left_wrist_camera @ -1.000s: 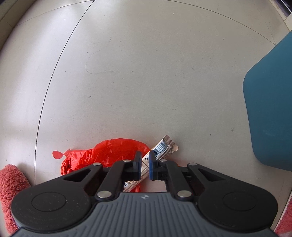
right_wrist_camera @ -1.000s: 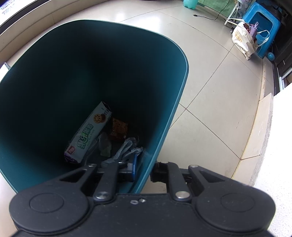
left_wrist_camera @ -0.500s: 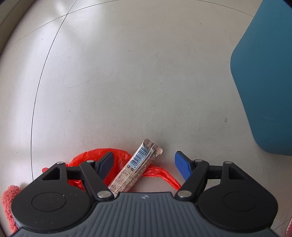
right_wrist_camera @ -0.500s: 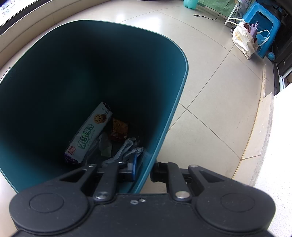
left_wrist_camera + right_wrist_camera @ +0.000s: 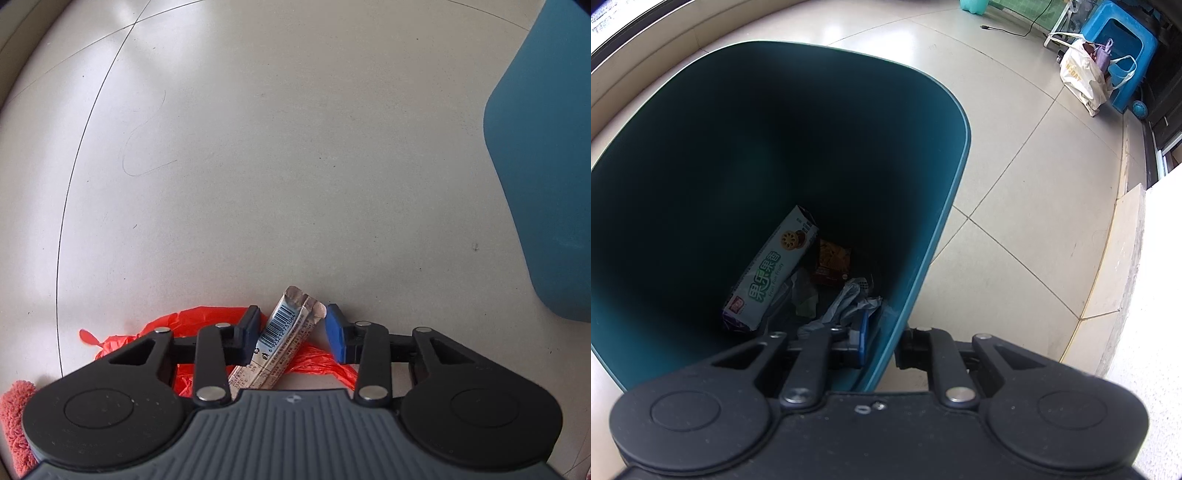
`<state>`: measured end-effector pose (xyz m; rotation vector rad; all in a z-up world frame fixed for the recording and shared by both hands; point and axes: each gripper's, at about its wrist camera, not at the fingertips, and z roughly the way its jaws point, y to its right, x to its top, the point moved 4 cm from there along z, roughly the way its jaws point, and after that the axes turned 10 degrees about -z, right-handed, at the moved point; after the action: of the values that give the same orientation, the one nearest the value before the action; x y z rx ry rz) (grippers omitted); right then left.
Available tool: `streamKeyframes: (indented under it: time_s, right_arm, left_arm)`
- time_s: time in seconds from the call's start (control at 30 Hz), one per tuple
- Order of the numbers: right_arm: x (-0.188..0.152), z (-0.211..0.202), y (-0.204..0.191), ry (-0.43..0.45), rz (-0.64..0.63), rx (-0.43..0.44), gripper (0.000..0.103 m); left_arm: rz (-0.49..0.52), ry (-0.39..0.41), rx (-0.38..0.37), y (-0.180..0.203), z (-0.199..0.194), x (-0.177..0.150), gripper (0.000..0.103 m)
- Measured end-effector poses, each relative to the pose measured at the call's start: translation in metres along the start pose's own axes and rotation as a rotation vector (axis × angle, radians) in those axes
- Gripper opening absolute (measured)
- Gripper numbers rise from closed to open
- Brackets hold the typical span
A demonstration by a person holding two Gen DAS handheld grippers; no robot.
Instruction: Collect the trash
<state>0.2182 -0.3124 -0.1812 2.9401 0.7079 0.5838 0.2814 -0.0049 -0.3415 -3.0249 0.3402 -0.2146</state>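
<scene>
Below, left tongs (image 5: 291,328) hide much of the barcoded wrapper (image 5: 282,332).

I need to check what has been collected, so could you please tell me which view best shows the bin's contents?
The right wrist view: it looks into the teal bin, showing the biscuit box and wrappers. The left wrist view shows only its outer wall.

Left view: wrapper (image 5: 286,339) lies on plastic bag (image 5: 199,325), both on floor (image 5: 277,166). Bin (image 5: 546,184) well off to right; cloth (image 5: 16,424) at lower left edge, beside bag.

Right view: bin (image 5: 945,206) on floor, w/ box (image 5: 772,273), packet (image 5: 831,262) & crumpled paper (image 5: 846,302) at bottom. Box left of packet. Stool (image 5: 1123,48) far right, bag (image 5: 1086,77) in front of it.
</scene>
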Motion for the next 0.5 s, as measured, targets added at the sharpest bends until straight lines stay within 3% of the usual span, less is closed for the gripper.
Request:
streamKeyframes:
  time_s: [0.3, 0.5]
  right_arm:
    - [-0.001, -0.001, -0.001, 0.003, 0.0, -0.002, 0.013]
    - [-0.003, -0.003, -0.008, 0.007, -0.015, -0.019, 0.013]
  left_arm:
    - [-0.138, 0.03, -0.044, -0.033, -0.032, 0.003, 0.032]
    - [-0.22, 0.077, -0.024, -0.056, -0.066, -0.009, 0.026]
